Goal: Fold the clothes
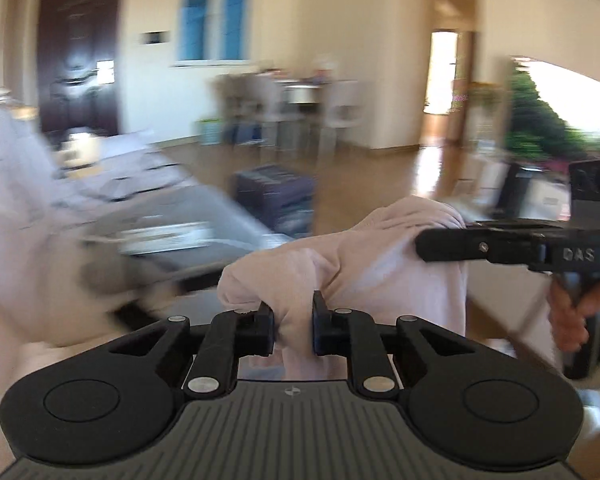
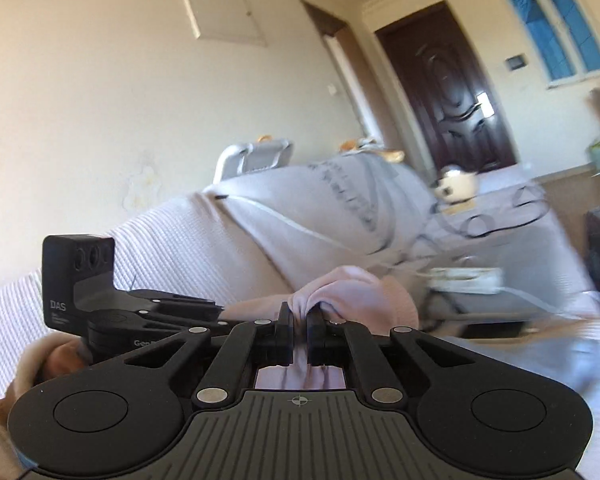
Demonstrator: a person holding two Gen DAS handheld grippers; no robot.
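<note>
Left gripper [image 1: 293, 330]: clenched on a bunch of the pink garment [image 1: 380, 256], cloth pinched between the pads. Right gripper [image 2: 299, 334]: jaws nearly together, grasping another bunch of the same garment [image 2: 340, 284]. In the left view the right gripper [image 1: 440, 245] enters from the right edge, its tips against the cloth, with the person's hand [image 1: 572, 312] on its handle. In the right view the left gripper's body and camera block [image 2: 78, 272] sit at the lower left, close beside the right one.

Garment location: held in the air between the two grippers, crumpled, with folds hanging below both grips. It rests on no surface in either view.

Beyond: a sofa [image 2: 160, 248] with a grey blanket [image 2: 340, 200] draped over it, then a dark door [image 2: 452, 88] and a window [image 1: 214, 16]. Background is motion-blurred.

Progress, as judged: early stage. The garment is picked up but neither spread flat nor creased. Spreading, folding and setting down are all outstanding.
</note>
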